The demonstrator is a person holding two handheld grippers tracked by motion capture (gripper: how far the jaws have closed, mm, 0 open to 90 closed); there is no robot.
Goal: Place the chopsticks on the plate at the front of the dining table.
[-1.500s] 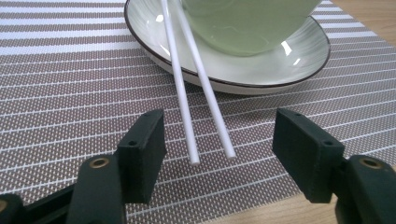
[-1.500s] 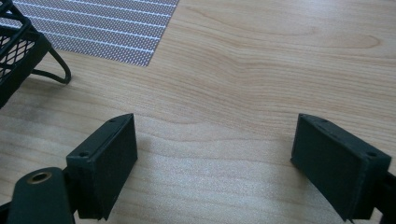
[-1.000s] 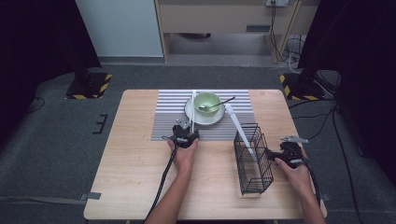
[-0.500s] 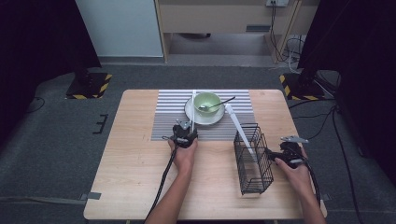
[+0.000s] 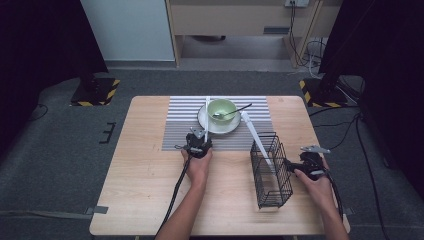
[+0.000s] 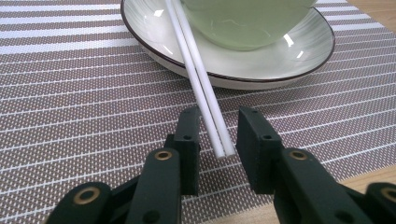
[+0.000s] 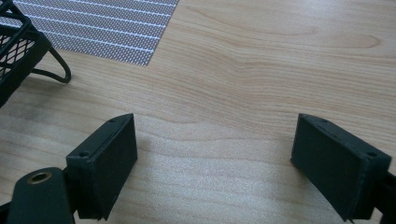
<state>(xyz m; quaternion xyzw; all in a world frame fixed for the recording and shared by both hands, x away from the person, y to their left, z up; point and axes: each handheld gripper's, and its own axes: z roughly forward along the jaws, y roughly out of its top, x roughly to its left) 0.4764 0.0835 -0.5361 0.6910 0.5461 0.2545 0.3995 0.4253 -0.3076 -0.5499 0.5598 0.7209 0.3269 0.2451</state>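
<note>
Jaws first: left pair stands a little apart with the near ends of two white chopsticks between them, pads not pressed on the sticks; right pair gapes wide over bare wood, holding nothing. High view: one wooden table, one striped placemat at its far middle. On the mat, one pale saucer carrying one green bowl, with one dark-handled spoon resting in the bowl, handle out to the right. The chopsticks run from the far edge of the mat, across the saucer's left side, down to the left gripper, which sits at the mat's near edge in the person's left hand. One black wire basket stands right of centre, with one white utensil leaning out of it toward the bowl. The right gripper, in the right hand, is just beside the basket's right side. Left gripper view: two chopsticks side by side, touching, lying on the saucer rim beside the bowl, ends over the placemat. Right gripper view: table grain, placemat corner, basket corner with one wire foot at upper left.
</note>
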